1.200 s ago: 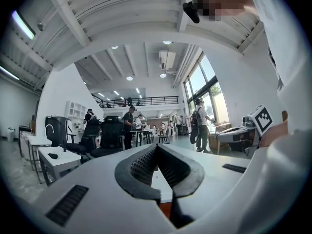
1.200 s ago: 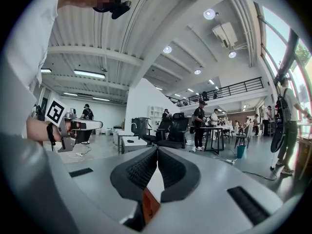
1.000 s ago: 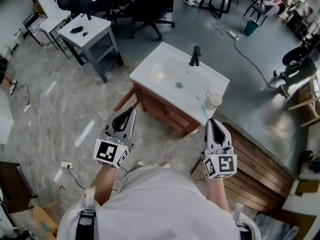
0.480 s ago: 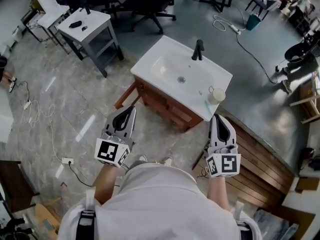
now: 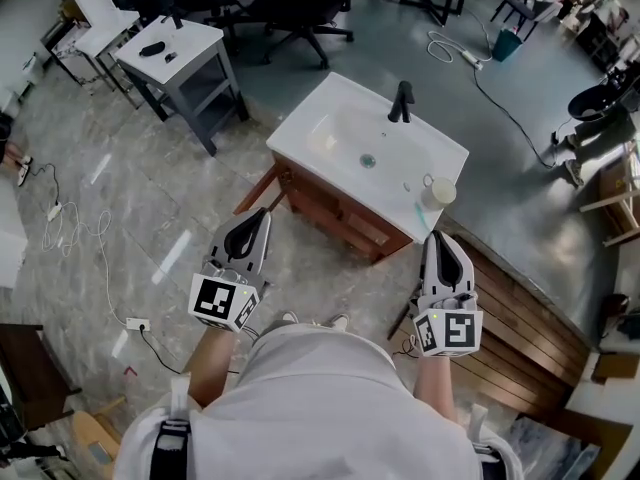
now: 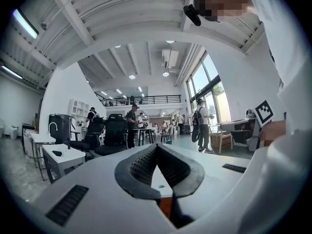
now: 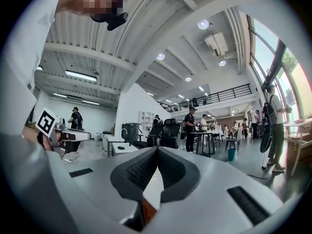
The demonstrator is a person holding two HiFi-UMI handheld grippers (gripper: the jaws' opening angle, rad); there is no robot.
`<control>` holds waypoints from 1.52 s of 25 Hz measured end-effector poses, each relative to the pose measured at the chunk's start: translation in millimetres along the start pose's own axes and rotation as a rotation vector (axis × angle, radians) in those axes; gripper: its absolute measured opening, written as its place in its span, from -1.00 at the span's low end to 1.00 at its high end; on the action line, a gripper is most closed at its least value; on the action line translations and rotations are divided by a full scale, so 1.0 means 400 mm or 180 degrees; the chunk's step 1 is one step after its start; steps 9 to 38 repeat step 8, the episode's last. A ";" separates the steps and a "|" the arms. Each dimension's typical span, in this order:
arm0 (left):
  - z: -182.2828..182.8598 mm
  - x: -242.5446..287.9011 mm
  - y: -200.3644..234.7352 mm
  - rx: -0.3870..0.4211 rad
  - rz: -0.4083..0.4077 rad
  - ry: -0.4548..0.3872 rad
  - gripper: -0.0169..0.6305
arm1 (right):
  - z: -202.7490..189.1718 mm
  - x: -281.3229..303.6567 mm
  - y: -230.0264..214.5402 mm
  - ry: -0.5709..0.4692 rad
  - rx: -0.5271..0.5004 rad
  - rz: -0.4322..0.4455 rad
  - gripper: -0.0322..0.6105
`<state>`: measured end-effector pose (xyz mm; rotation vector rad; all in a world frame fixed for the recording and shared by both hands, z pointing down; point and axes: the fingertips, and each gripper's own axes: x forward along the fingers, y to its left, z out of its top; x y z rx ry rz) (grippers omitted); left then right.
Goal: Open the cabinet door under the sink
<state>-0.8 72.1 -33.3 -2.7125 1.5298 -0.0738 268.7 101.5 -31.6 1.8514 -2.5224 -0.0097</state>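
The person stands facing a white sink (image 5: 340, 133) that sits on a wooden cabinet (image 5: 335, 211). The cabinet is just ahead of both grippers, and neither touches it. Seen from steeply above, the cabinet's front panels look flush and shut.

The left gripper (image 5: 262, 215) is held level, its tips near the cabinet's left front corner but apart from it. Its own view shows the ribbed pads pressed together at the tip with nothing between them. The right gripper (image 5: 437, 237) is also level, just below the sink's right front corner. Its pads likewise meet, and it holds nothing.

A black faucet (image 5: 402, 101) rises at the far edge of the basin. A pale cup (image 5: 438, 191) stands on the sink's right front corner, with a teal toothbrush (image 5: 418, 214) lying just beside it.

A grey side table (image 5: 180, 50) stands well apart to the left. A slatted wooden platform (image 5: 515, 313) lies on the floor to the right.
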 end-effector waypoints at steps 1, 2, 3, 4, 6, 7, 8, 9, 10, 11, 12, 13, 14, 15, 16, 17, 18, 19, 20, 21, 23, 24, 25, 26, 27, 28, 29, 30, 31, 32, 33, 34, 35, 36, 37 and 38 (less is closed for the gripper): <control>0.004 -0.002 0.000 -0.0012 -0.0005 0.0004 -0.90 | -0.002 -0.004 0.003 0.0018 0.0012 -0.0014 -0.80; 0.008 -0.004 0.000 -0.0018 -0.0013 0.0010 -0.90 | -0.004 -0.007 0.007 0.0033 0.0020 -0.0019 -0.80; 0.010 -0.004 -0.001 -0.0016 -0.0027 0.0015 -0.90 | -0.004 -0.008 0.012 0.0043 0.0019 -0.0016 -0.80; 0.012 -0.003 -0.002 -0.0009 -0.0043 0.0018 -0.90 | -0.003 -0.007 0.017 0.0047 0.0004 -0.0002 -0.80; 0.012 0.001 -0.003 -0.0002 -0.0069 0.0015 -0.90 | 0.001 -0.004 0.025 0.0044 -0.0035 0.0032 -0.80; 0.012 0.003 -0.004 -0.0002 -0.0080 0.0012 -0.90 | 0.003 -0.002 0.027 0.0041 -0.0049 0.0042 -0.80; 0.011 0.005 -0.004 -0.0002 -0.0090 0.0009 -0.90 | 0.004 -0.001 0.029 0.0037 -0.0062 0.0051 -0.80; 0.011 0.005 -0.004 -0.0002 -0.0090 0.0009 -0.90 | 0.004 -0.001 0.029 0.0037 -0.0062 0.0051 -0.80; 0.011 0.005 -0.004 -0.0002 -0.0090 0.0009 -0.90 | 0.004 -0.001 0.029 0.0037 -0.0062 0.0051 -0.80; 0.011 0.005 -0.004 -0.0002 -0.0090 0.0009 -0.90 | 0.004 -0.001 0.029 0.0037 -0.0062 0.0051 -0.80; 0.011 0.005 -0.004 -0.0002 -0.0090 0.0009 -0.90 | 0.004 -0.001 0.029 0.0037 -0.0062 0.0051 -0.80; 0.011 0.005 -0.004 -0.0002 -0.0090 0.0009 -0.90 | 0.004 -0.001 0.029 0.0037 -0.0062 0.0051 -0.80; 0.011 0.005 -0.004 -0.0002 -0.0090 0.0009 -0.90 | 0.004 -0.001 0.029 0.0037 -0.0062 0.0051 -0.80; 0.011 0.005 -0.004 -0.0002 -0.0090 0.0009 -0.90 | 0.004 -0.001 0.029 0.0037 -0.0062 0.0051 -0.80; 0.011 0.005 -0.004 -0.0002 -0.0090 0.0009 -0.90 | 0.004 -0.001 0.029 0.0037 -0.0062 0.0051 -0.80; 0.011 0.005 -0.004 -0.0002 -0.0090 0.0009 -0.90 | 0.004 -0.001 0.029 0.0037 -0.0062 0.0051 -0.80; 0.011 0.005 -0.004 -0.0002 -0.0090 0.0009 -0.90 | 0.004 -0.001 0.029 0.0037 -0.0062 0.0051 -0.80; 0.011 0.005 -0.004 -0.0002 -0.0090 0.0009 -0.90 | 0.004 -0.001 0.029 0.0037 -0.0062 0.0051 -0.80; 0.011 0.005 -0.004 -0.0002 -0.0090 0.0009 -0.90 | 0.004 -0.001 0.029 0.0037 -0.0062 0.0051 -0.80; 0.011 0.005 -0.004 -0.0002 -0.0090 0.0009 -0.90 | 0.004 -0.001 0.029 0.0037 -0.0062 0.0051 -0.80; 0.011 0.005 -0.004 -0.0002 -0.0090 0.0009 -0.90 | 0.004 -0.001 0.029 0.0037 -0.0062 0.0051 -0.80; 0.011 0.005 -0.004 -0.0002 -0.0090 0.0009 -0.90 | 0.004 -0.001 0.029 0.0037 -0.0062 0.0051 -0.80; 0.011 0.005 -0.004 -0.0002 -0.0090 0.0009 -0.90 | 0.004 -0.001 0.029 0.0037 -0.0062 0.0051 -0.80; 0.011 0.005 -0.004 -0.0002 -0.0090 0.0009 -0.90 | 0.004 -0.001 0.029 0.0037 -0.0062 0.0051 -0.80; 0.011 0.005 -0.004 -0.0002 -0.0090 0.0009 -0.90 | 0.004 -0.001 0.029 0.0037 -0.0062 0.0051 -0.80; 0.011 0.005 -0.004 -0.0002 -0.0090 0.0009 -0.90 | 0.004 -0.001 0.029 0.0037 -0.0062 0.0051 -0.80; 0.011 0.005 -0.004 -0.0002 -0.0090 0.0009 -0.90 | 0.004 -0.001 0.029 0.0037 -0.0062 0.0051 -0.80; 0.011 0.005 -0.004 -0.0002 -0.0090 0.0009 -0.90 | 0.004 -0.001 0.029 0.0037 -0.0062 0.0051 -0.80; 0.011 0.005 -0.004 -0.0002 -0.0090 0.0009 -0.90 | 0.004 -0.001 0.029 0.0037 -0.0062 0.0051 -0.80; 0.011 0.005 -0.004 -0.0002 -0.0090 0.0009 -0.90 | 0.004 -0.001 0.029 0.0037 -0.0062 0.0051 -0.80; 0.011 0.005 -0.004 -0.0002 -0.0090 0.0009 -0.90 | 0.004 -0.001 0.029 0.0037 -0.0062 0.0051 -0.80; 0.011 0.005 -0.004 -0.0002 -0.0090 0.0009 -0.90 | 0.004 -0.001 0.029 0.0037 -0.0062 0.0051 -0.80; 0.011 0.005 -0.004 -0.0002 -0.0090 0.0009 -0.90 | 0.004 -0.001 0.029 0.0037 -0.0062 0.0051 -0.80; 0.011 0.005 -0.004 -0.0002 -0.0090 0.0009 -0.90 | 0.004 -0.001 0.029 0.0037 -0.0062 0.0051 -0.80; 0.011 0.005 -0.004 -0.0002 -0.0090 0.0009 -0.90 | 0.004 -0.001 0.029 0.0037 -0.0062 0.0051 -0.80; 0.011 0.005 -0.004 -0.0002 -0.0090 0.0009 -0.90 | 0.004 -0.001 0.029 0.0037 -0.0062 0.0051 -0.80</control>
